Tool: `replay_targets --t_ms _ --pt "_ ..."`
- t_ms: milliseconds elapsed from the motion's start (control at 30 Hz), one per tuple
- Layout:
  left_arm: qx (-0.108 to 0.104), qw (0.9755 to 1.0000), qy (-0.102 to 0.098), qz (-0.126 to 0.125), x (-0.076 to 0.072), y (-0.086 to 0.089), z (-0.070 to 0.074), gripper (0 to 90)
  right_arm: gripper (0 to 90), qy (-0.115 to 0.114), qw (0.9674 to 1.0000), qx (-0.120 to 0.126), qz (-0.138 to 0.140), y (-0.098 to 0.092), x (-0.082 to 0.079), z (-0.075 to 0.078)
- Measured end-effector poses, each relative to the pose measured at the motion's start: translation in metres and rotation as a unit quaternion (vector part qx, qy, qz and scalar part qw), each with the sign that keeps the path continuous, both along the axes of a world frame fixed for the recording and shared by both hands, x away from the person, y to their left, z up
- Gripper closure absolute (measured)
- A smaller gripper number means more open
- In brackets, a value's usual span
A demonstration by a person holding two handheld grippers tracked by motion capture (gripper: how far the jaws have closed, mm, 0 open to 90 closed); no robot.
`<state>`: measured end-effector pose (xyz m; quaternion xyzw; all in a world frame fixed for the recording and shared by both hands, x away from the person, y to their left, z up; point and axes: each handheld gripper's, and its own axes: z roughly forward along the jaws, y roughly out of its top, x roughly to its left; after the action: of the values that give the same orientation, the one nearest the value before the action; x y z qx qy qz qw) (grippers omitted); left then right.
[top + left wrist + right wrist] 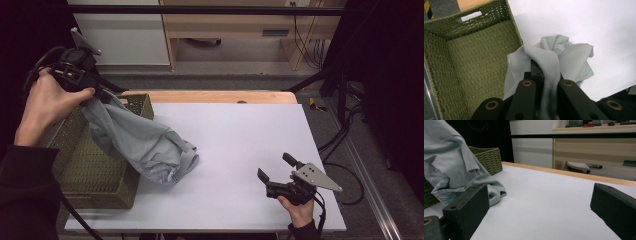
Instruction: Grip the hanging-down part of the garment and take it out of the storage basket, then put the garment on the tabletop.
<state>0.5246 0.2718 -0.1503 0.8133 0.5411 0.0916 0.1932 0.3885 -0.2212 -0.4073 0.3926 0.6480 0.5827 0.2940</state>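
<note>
While the left tongs (102, 92) are clamped on one end of the grey garment (142, 145), held up above the far rim of the green woven basket (95, 175) at the tabletop's (240, 135) left edge, the cloth hangs as one long drape: its long axis slants from the grip down and to the right, towards the tabletop's middle, w/ the bunched lower end lying on the white surface just beside the basket's right wall. The left gripper view confirms the hold, fabric pinched between the black jaws w/ the rest (564, 55) spilling over the basket rim (514, 25) onto the tabletop. The right tongs (280, 172) are wide open & empty, low near the front right corner, jaws aimed left towards the cloth; in the right gripper view the garment's lower bunch (451, 170) sits ahead-left of the jaws, well apart from them. So the free end lies left of the right tongs, across bare tabletop, and the right hand (300, 207) is the nearer free one to it. Judgement: next move prob. turns on that gap, i.e. right tongs travelling left along the tabletop to catch the low end.
</note>
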Motion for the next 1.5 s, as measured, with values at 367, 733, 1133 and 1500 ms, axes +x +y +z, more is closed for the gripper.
replay_targets --t_ms 367,733,1133,1500 --pt "-0.004 0.9995 -0.014 -0.029 -0.005 -0.026 0.006 86.9 2.3 0.003 1.0000 -0.001 0.005 0.001 -0.001 0.000" --pt "-0.005 0.9951 -0.037 -0.091 -0.008 -0.091 0.014 86.9 2.3 0.008 0.9999 -0.004 0.009 0.001 -0.002 -0.001" --pt "-0.005 0.9868 -0.050 -0.154 -0.018 -0.152 0.012 86.9 2.3 0.003 1.0000 0.002 0.009 -0.001 -0.004 0.001" --pt "-0.007 0.9821 -0.047 -0.182 -0.015 -0.181 -0.021 86.8 2.3 0.005 0.9999 0.003 0.010 -0.001 -0.005 0.002"
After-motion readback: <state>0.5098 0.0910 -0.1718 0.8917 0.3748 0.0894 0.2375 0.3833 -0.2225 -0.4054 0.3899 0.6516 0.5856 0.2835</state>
